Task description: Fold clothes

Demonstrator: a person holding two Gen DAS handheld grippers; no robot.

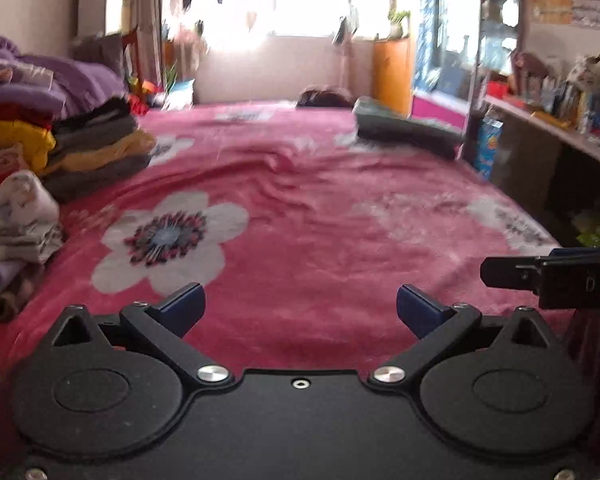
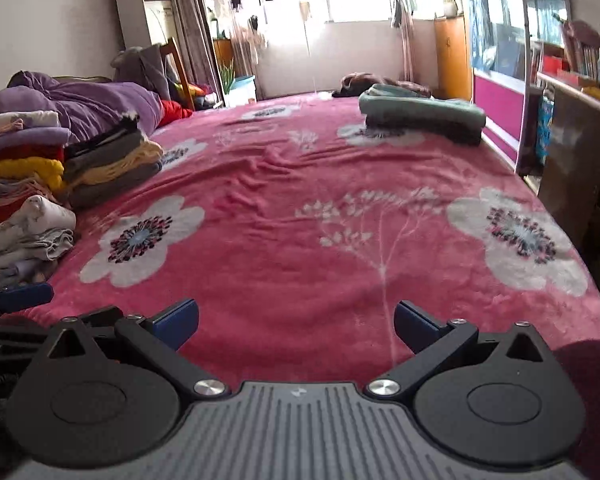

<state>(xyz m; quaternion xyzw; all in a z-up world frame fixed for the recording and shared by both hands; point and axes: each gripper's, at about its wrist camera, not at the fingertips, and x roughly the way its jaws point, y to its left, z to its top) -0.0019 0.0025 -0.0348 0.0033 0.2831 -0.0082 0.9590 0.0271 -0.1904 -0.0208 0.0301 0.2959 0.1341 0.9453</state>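
My left tongs point(image 1: 300, 308) and right tongs point(image 2: 296, 326) hung spread and empty over the bare bed point(image 2: 300, 200). Folded clothes point(image 2: 112, 160) sat stacked at its left edge, a folded pile point(image 2: 420, 114) far right; whether any remained unfolded, I couldn't tell.

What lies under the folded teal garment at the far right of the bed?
The teal garment rests on a darker folded piece, which sits on the pink floral blanket. Whether anything else is beneath that stack is hidden.
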